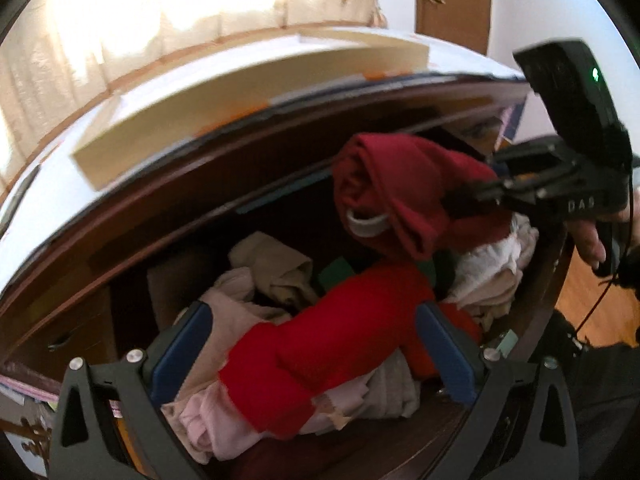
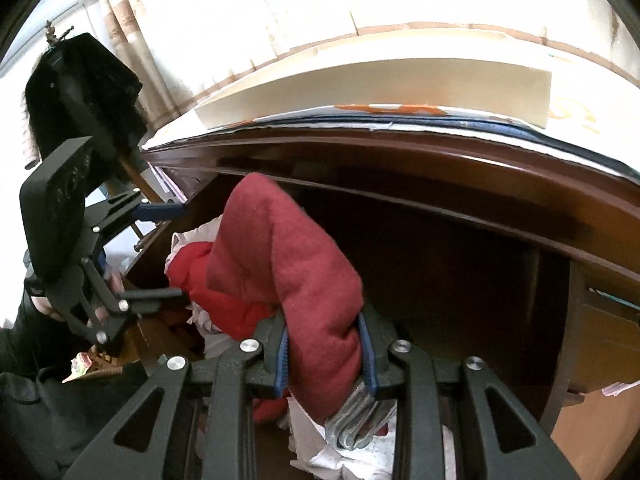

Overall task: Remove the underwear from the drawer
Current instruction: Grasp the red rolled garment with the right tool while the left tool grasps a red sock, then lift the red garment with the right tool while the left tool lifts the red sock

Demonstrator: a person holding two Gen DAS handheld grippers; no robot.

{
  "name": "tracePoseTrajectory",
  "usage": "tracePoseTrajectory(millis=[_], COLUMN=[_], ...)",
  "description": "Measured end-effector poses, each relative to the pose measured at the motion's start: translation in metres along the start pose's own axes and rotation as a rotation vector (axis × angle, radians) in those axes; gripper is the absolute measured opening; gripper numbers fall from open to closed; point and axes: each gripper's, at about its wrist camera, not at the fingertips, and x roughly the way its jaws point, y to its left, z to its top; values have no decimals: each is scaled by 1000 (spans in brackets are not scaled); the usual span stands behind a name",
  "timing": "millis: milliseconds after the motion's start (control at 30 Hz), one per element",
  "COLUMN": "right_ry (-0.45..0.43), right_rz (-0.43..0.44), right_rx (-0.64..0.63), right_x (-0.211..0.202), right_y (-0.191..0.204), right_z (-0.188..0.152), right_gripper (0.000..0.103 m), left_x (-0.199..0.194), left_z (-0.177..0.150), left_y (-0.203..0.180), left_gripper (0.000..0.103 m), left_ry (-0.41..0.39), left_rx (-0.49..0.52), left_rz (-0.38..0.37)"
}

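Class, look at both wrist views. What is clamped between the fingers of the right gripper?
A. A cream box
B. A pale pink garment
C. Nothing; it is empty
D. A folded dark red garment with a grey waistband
D: in the right wrist view the right gripper has its blue-padded fingers pressed on the dark red garment, held above the open drawer in the left wrist view.

Black tongs [image 2: 326, 350]; blue pads [image 2: 282, 360]; silver screws [image 2: 248, 346]
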Motion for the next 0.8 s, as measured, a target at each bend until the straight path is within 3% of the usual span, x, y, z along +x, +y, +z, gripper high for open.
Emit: tracePoseTrajectory(millis=[167, 300, 467, 667, 800], right_ry=[-9, -8, -6, 5, -6], right_rz=[-1, 0, 1, 6, -7], right_rx=[25, 30, 35, 51, 35], right_x=[-2, -3, -4, -2, -3], right_y=[-4, -7, -11, -12, -8], right_z=[-2, -5, -6, -6, -6], right_gripper=[31, 31, 31, 31, 31], left_x=[16, 27, 35, 42, 42], left_z=[4, 6, 10, 10, 6], left_y=[-6, -7, -8, -6, -12], left_gripper=[94, 92, 92, 65, 50], left_ry=[57, 122, 158, 177, 165], left_rx=[62, 84, 76, 44, 76], left_rz=[-25, -116, -125, -139, -147])
